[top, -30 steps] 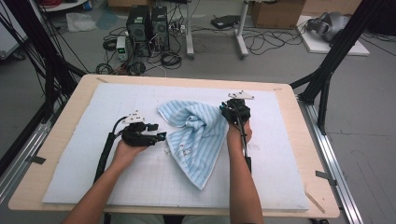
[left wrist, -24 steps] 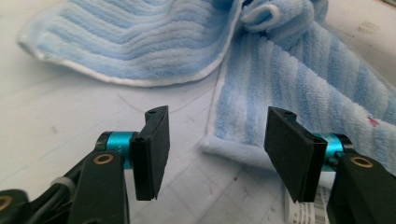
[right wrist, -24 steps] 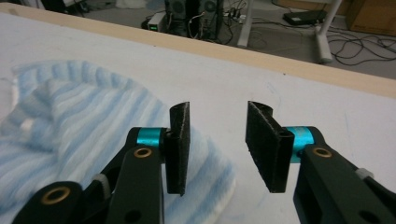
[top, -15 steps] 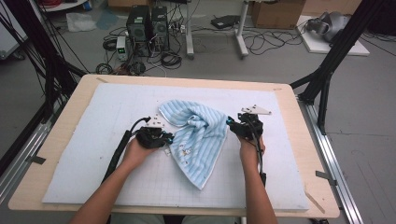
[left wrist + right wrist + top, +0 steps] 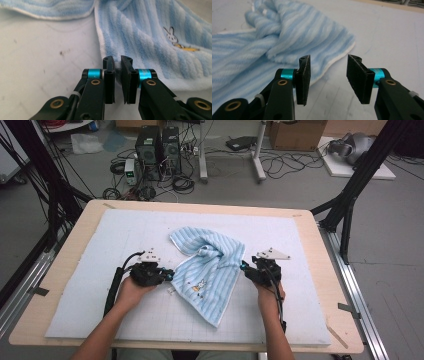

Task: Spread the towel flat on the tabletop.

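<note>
A light blue striped towel (image 5: pixel 210 265) with a small rabbit print lies crumpled mid-mat, one end trailing toward the near edge. In the high view my left gripper (image 5: pixel 169 274) meets the towel's left edge. Seen from the left gripper view, its jaws (image 5: pixel 117 58) stand almost together, pinching the towel's (image 5: pixel 150 37) white-hemmed corner. My right gripper (image 5: pixel 245 269) sits at the towel's right edge. In the right gripper view it (image 5: pixel 329 58) is open with bare mat between the jaws, and the towel's (image 5: pixel 287 32) hem lies just beyond its left jaw.
A pale blue gridded mat (image 5: pixel 115 240) covers most of the wooden table (image 5: pixel 327 285). Cables trail from both grippers along the forearms. Beyond the far edge, computer towers (image 5: pixel 160 145) and loose cables lie on the floor. Black frame legs (image 5: pixel 350 205) stand at the sides.
My right gripper has drawn back toward the near edge, from the towel's upper right bunch to its right hem. The left gripper has closed in on the left edge. The towel lies flatter.
</note>
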`<action>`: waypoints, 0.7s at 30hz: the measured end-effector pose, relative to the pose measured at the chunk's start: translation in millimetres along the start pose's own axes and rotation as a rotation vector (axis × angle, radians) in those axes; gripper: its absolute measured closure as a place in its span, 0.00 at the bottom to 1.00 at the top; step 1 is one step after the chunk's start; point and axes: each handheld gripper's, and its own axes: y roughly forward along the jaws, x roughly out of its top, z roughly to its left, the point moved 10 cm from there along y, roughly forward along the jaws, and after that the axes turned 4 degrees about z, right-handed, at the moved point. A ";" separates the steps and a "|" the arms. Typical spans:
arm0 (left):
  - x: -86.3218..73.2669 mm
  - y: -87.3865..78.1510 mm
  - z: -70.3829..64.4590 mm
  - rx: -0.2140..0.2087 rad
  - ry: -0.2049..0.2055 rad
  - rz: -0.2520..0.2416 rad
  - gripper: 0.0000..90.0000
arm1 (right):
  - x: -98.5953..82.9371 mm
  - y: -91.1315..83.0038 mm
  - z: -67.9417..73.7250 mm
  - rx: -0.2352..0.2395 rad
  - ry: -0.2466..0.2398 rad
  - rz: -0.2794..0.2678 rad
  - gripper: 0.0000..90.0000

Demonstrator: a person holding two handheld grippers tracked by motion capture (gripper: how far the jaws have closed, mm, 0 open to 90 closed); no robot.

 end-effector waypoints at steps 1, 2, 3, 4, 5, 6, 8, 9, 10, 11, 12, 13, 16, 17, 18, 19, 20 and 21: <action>-4.8 -2.7 -1.2 0.001 -0.005 0.001 0.91 | -4.3 -0.7 2.8 0.004 0.001 0.009 0.60; -9.1 -5.8 -2.1 0.004 -0.012 -0.001 0.91 | -8.4 -1.0 5.3 0.010 -0.002 0.017 0.60; -12.7 -9.0 -3.7 0.002 -0.020 -0.010 0.91 | -12.5 -1.7 8.1 0.009 -0.001 0.025 0.60; -12.7 -9.0 -3.7 0.002 -0.020 -0.010 0.91 | -12.5 -1.7 8.1 0.009 -0.001 0.025 0.60; -19.7 -14.9 -8.1 -0.003 -0.029 -0.020 0.91 | -19.5 -2.5 14.6 0.017 0.007 0.031 0.60; -19.7 -14.9 -8.1 -0.003 -0.029 -0.020 0.91 | -19.5 -2.5 14.6 0.017 0.007 0.031 0.60; -27.3 -24.0 -16.0 -0.008 -0.023 -0.022 0.91 | -29.8 -2.7 26.2 0.026 -0.001 0.057 0.60; -29.2 -26.7 -19.0 -0.011 -0.020 -0.021 0.91 | -32.5 -2.9 30.6 0.034 0.000 0.065 0.60; -31.0 -29.2 -22.5 -0.019 -0.019 -0.019 0.91 | -34.6 -2.8 34.1 0.036 -0.006 0.070 0.60; -32.9 -31.4 -27.3 -0.037 -0.016 -0.017 0.91 | -36.9 -2.9 38.4 0.043 -0.004 0.076 0.59; -35.2 -33.5 -32.2 -0.046 -0.006 -0.013 0.91 | -39.1 -3.0 43.0 0.057 0.000 0.083 0.58; -35.2 -33.5 -32.2 -0.046 -0.006 -0.013 0.91 | -40.8 -3.1 47.1 0.065 0.001 0.087 0.56; -43.2 -37.3 -45.1 -0.065 0.036 0.005 0.91 | -44.2 -5.2 57.0 0.067 -0.026 0.095 0.56; -45.7 -39.0 -50.2 -0.076 0.042 -0.001 0.91 | -45.1 -5.5 59.3 0.067 -0.034 0.100 0.56; -46.5 -39.6 -52.2 -0.083 0.041 -0.003 0.91 | -45.4 -5.4 61.1 0.065 -0.037 0.103 0.55; -46.5 -39.6 -52.2 -0.083 0.041 -0.003 0.91 | -45.4 -5.4 61.1 0.065 -0.037 0.103 0.55; -47.1 -40.2 -55.3 -0.109 0.031 -0.014 0.90 | -46.5 -4.4 63.3 0.065 -0.043 0.117 0.54; -47.1 -40.2 -55.3 -0.109 0.031 -0.014 0.89 | -46.5 -4.4 63.3 0.065 -0.043 0.117 0.54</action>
